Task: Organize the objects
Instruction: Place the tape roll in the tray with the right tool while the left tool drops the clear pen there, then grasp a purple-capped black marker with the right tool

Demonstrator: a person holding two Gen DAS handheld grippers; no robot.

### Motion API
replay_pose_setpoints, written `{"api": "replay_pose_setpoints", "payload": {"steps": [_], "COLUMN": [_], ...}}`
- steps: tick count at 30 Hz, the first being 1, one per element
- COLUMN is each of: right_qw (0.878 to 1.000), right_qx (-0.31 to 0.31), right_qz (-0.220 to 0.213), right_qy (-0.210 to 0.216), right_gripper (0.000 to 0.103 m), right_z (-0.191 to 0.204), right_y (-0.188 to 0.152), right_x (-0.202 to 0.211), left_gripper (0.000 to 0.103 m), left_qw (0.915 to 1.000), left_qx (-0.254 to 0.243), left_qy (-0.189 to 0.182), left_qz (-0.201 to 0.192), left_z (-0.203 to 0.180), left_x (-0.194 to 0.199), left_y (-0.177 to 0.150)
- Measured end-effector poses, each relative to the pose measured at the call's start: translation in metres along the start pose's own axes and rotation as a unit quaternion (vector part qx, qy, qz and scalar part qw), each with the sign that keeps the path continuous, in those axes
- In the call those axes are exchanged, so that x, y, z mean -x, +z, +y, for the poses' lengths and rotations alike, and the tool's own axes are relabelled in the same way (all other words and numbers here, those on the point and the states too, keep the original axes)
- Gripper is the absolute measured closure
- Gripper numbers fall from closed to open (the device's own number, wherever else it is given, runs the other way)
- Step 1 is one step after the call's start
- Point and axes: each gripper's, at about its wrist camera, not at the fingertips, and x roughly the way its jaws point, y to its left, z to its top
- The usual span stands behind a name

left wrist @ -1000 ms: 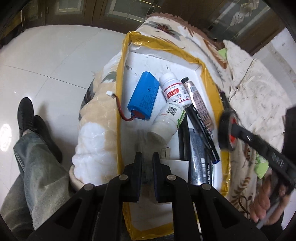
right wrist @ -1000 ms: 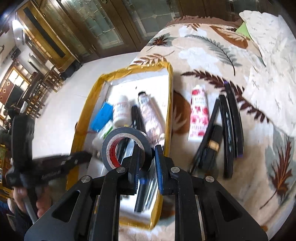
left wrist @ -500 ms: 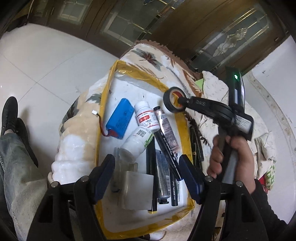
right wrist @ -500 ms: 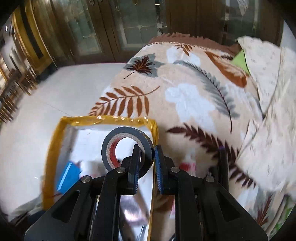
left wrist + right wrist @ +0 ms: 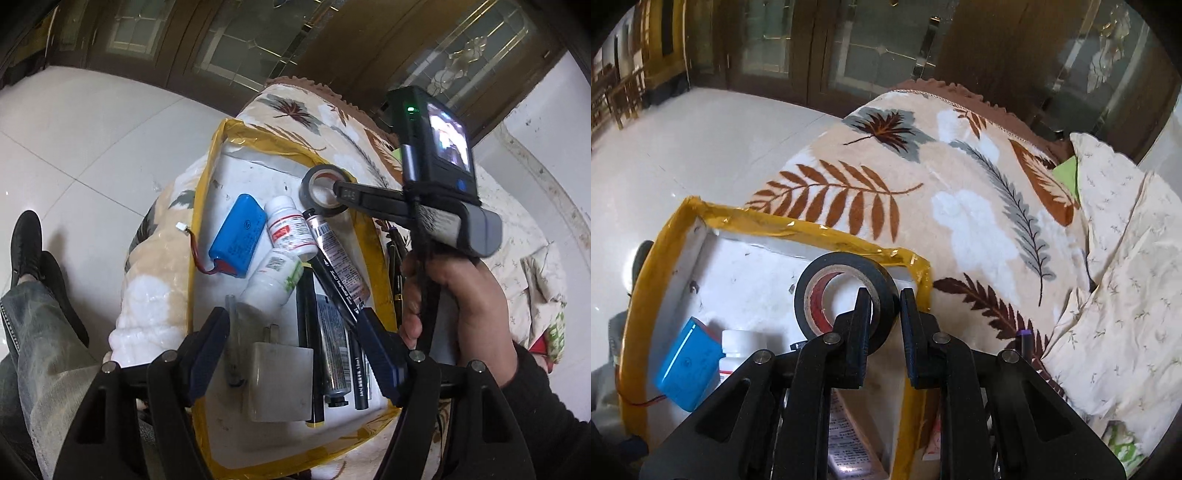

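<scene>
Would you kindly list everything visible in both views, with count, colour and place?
tray: 1, white with yellow taped rim, on blanket
tape roll: 1, black, in right gripper over the tray's far corner
battery pack: 1, blue, in tray
bottles: 2, white, in tray
charger: 1, white, tray's near end
tubes and pens: several, in tray
blanket: 1, leaf-patterned
left gripper: open, above tray
right gripper: shut on tape roll
hand: holds right gripper
</scene>
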Motion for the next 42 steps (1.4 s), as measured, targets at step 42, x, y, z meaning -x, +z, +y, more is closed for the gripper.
{"api": "replay_pose_setpoints", "payload": {"steps": [42], "right_qw": [0.954], "right_qx": [-0.198], "right_qz": [0.036], "right_qy": [0.222], "right_gripper": [0.080], "right_z": [-0.183], "right_y": [-0.122], "right_x": [-0.014], "left_gripper": [0.031], "left_qw": [0.9929], "left_qx": [-0.112], "left_qy": [-0.018], "left_qz": [0.036], "left_z": [-0.118], "left_x": [-0.022], "left_y": [-0.048]}}
